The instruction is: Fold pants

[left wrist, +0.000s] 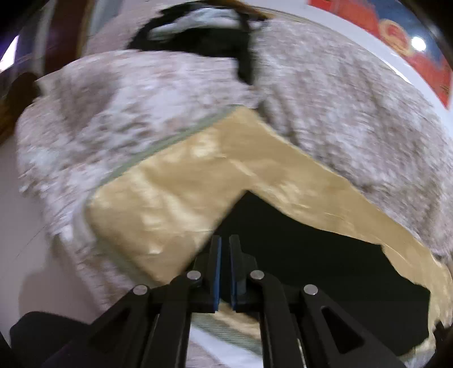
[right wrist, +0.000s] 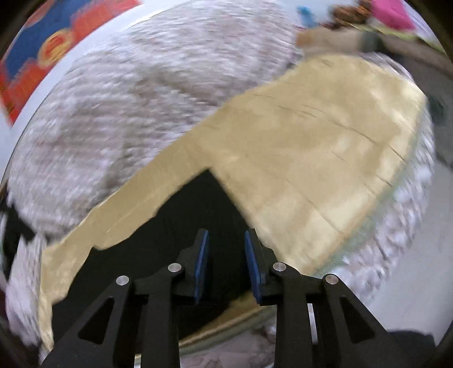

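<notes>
The black pants (left wrist: 311, 254) lie on a tan mat (left wrist: 170, 198) that is spread over a shaggy grey-white rug (left wrist: 339, 113). In the left wrist view my left gripper (left wrist: 224, 271) hovers over the pants' near edge with its blue pads only a narrow gap apart; nothing shows between them. In the right wrist view the pants (right wrist: 181, 226) fill the dark area ahead of my right gripper (right wrist: 226, 266), which is open and empty, just above the cloth. The tan mat (right wrist: 311, 141) stretches away to the right. Both views are motion-blurred.
A black and white bundle (left wrist: 195, 31) lies at the rug's far edge. A red and blue patterned mat (right wrist: 56, 42) lies on the white floor beyond the rug. Pink and other items (right wrist: 388, 14) sit at the far right.
</notes>
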### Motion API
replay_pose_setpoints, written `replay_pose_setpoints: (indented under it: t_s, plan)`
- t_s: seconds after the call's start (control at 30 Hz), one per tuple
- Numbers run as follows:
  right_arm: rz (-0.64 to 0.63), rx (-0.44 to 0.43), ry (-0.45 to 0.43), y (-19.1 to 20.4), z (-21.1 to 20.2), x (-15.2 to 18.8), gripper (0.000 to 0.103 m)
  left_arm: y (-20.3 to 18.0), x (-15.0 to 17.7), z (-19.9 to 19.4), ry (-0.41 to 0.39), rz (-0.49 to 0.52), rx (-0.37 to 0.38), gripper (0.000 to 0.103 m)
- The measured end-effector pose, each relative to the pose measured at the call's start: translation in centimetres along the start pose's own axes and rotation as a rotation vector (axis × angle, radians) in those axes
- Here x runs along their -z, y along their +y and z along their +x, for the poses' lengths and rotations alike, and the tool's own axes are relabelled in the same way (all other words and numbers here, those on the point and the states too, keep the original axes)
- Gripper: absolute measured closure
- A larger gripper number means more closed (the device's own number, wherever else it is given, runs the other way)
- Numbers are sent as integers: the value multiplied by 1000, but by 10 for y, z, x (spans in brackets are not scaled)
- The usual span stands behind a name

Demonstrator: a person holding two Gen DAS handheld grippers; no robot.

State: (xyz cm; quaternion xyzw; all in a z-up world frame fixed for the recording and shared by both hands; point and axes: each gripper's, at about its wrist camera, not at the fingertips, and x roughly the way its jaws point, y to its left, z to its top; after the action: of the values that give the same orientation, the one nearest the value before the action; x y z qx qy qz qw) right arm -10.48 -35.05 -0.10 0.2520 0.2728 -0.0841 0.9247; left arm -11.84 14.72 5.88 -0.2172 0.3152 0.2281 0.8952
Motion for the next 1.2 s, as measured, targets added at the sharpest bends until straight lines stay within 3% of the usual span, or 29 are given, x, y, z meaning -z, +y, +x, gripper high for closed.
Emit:
replay_pose_setpoints:
  t_s: [0.1,0.2,0.33,0.5,0.57,0.63,0.73,0.87,0.97,1.07,1.2]
  plan:
    - [-97,-33,97,20,25,12,76,-22,15,18,103,61,78,93]
    - [-59,-8,232,10,55,28,76,-26,38,43,255,80,50,93]
    - [-95,0,191,17,44,24,76,-33,35,35,228,117,37,93]
    - [-191,-54,156,46,53,-5,76,-71,9,46,192,186,118,93]
    - [-253,-66,157,62,67,-14,66,-92,-4,61,183,232,141,83]
    - [-302,-58,196,78,89,-23,64,-109,-14,78,172,279,144,77]
    - [-366,-39,215,98,119,-34,64,-123,-25,104,157,321,100,77]
    - [-379,37,210,89,144,-38,64,-97,-20,137,224,244,-3,77]
    - [-302,6,199,76,141,-39,64,-95,-20,127,192,242,17,76]
    - [-360,9,135,90,128,-33,64,-110,-16,114,150,286,50,75]
    - [-421,-82,134,114,120,-17,64,-141,-1,104,148,371,153,70]
